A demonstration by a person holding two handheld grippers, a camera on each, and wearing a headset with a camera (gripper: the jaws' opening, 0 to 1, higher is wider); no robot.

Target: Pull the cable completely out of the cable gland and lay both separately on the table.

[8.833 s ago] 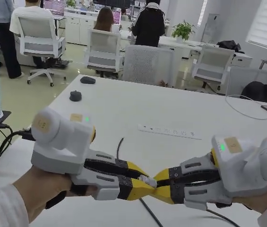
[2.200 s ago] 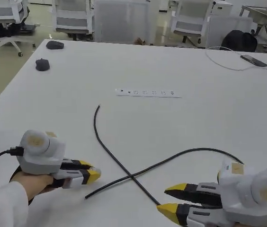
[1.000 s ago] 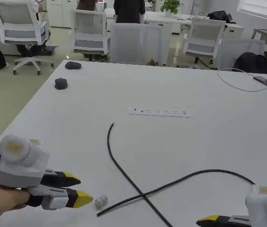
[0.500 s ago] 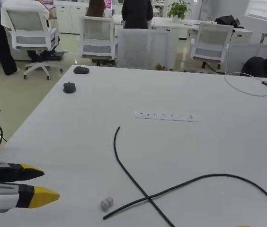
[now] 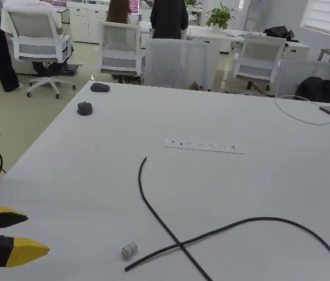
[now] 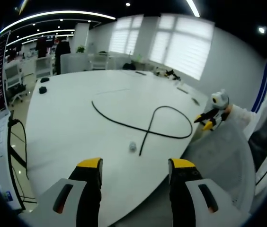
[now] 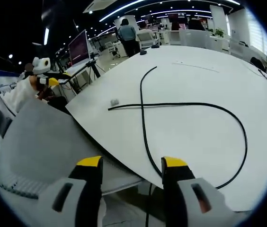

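My left gripper (image 5: pixel 36 234) and right gripper (image 7: pixel 131 163) have jaws spread, holding nothing, off the near edge of the table (image 5: pixel 241 181). Beyond them the cable gland (image 5: pixel 129 251) lies just beside one end of the looped cable (image 5: pixel 258 219), seemingly apart. The job looks done, so I'd draw clear without snagging either.

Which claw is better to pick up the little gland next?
Left, probably. The left claw is open and nearer the gland, which lies just ahead of its jaws; the right claw is farther from it.
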